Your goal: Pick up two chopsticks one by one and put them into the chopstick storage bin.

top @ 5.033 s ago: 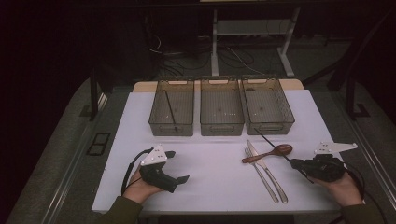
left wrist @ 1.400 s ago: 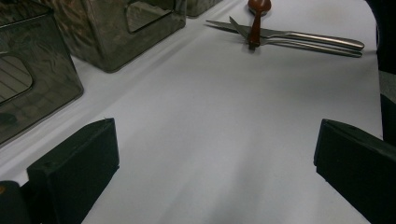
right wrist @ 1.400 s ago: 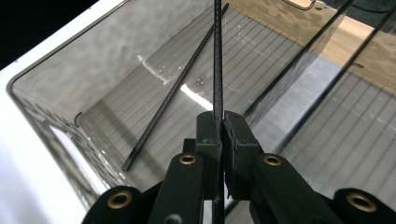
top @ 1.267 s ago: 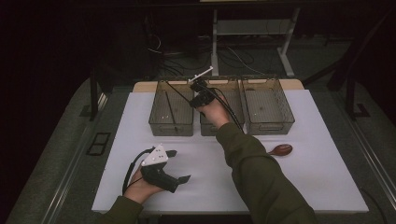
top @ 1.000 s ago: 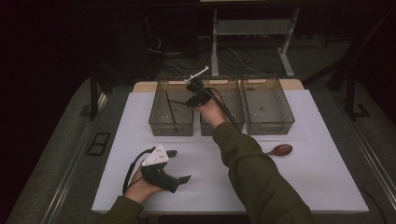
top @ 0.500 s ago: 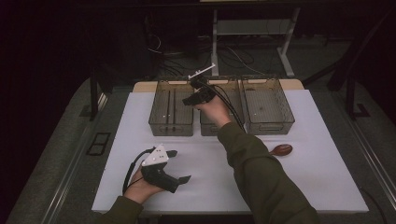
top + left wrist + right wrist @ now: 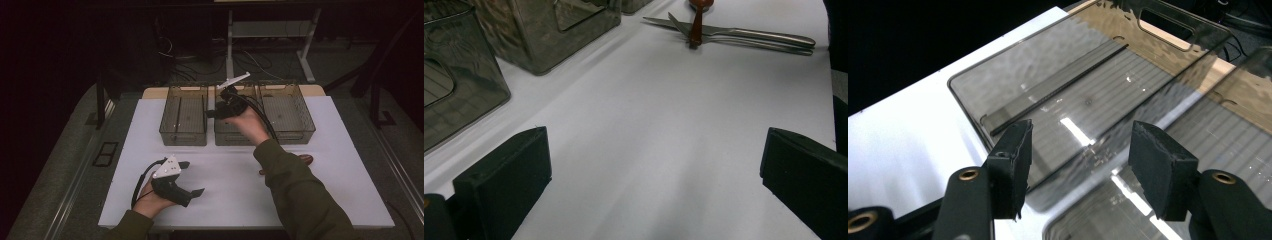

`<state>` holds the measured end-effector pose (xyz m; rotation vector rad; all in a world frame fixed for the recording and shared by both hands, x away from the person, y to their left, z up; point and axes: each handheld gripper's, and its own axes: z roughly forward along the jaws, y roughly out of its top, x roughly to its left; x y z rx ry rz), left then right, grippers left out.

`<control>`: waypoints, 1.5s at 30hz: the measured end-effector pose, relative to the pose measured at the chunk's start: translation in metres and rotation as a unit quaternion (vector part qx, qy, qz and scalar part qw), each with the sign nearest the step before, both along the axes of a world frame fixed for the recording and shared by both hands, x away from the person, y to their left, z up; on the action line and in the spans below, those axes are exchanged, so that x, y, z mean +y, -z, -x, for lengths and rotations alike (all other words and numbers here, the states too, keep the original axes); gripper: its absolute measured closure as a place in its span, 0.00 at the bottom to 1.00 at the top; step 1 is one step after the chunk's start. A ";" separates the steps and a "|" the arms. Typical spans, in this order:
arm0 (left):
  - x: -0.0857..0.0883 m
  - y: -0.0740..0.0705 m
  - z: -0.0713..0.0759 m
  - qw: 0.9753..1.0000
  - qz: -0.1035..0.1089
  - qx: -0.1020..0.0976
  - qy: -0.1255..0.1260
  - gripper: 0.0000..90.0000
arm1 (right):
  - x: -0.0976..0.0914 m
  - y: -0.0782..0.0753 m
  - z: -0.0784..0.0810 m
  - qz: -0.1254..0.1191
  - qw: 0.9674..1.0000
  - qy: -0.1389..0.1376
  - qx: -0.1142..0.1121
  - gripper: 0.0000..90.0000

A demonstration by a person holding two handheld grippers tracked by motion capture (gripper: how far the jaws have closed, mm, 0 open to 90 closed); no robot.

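On the left, the left gripper (image 7: 192, 178) rests on the flat white table (image 7: 225, 205) in the person's left hand. Its two black fingers are spread wide apart, and there is nothing between them but bare table.

At the back of the table stand three see-through brown plastic boxes in a row. The left box (image 7: 182, 137) has a long thin black stick (image 7: 1058, 90) lying flat on its floor, close to its left wall. So one thing looks put away.

The right gripper (image 7: 1080, 165) hangs in the air over the place where the left box meets the middle box (image 7: 235, 139). Its fingers have just been opening. They are apart now, with nothing between them. My guess is that it has let the black stick go into the left box.

The middle box and the right box (image 7: 295, 135) look as if they have nothing in them.

On the right side of the table, in front of the boxes, lie a reddish-brown wooden spoon (image 7: 696, 25) and two long silver metal eating tools (image 7: 764, 37). The spoon lies across the silver ones. None of them is in a box yet, so most of the job is left: these three probably need to be picked up and dropped in.
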<state>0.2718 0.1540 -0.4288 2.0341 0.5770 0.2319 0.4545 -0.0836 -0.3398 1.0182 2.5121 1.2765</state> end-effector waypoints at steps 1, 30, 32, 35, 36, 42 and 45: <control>0.000 0.000 0.000 1.000 -0.004 -0.001 0.002 0.00 | -0.004 0.001 0.002 0.000 1.000 -0.001 -0.003 0.46; 0.000 0.002 -0.001 1.000 -0.007 0.001 -0.011 0.00 | -0.117 0.016 0.060 -0.060 0.998 -0.005 -0.023 0.38; 0.000 0.002 -0.001 1.000 -0.008 0.000 -0.011 0.00 | -0.125 0.018 0.065 -0.064 0.998 -0.002 -0.025 0.38; 0.000 0.001 0.000 1.000 -0.010 -0.001 -0.011 0.00 | -0.136 0.022 0.073 -0.063 0.998 0.001 -0.028 0.37; 0.000 0.001 0.000 1.000 -0.011 -0.001 -0.011 0.00 | -0.140 0.024 0.076 -0.064 0.998 0.004 -0.027 0.37; 0.000 0.001 0.000 1.000 -0.012 -0.003 -0.009 0.00 | -0.159 0.035 0.089 -0.052 0.998 0.013 -0.018 0.37; 0.000 0.001 0.000 1.000 -0.013 -0.003 -0.010 0.00 | -0.169 0.040 0.095 -0.043 0.999 0.017 -0.014 0.37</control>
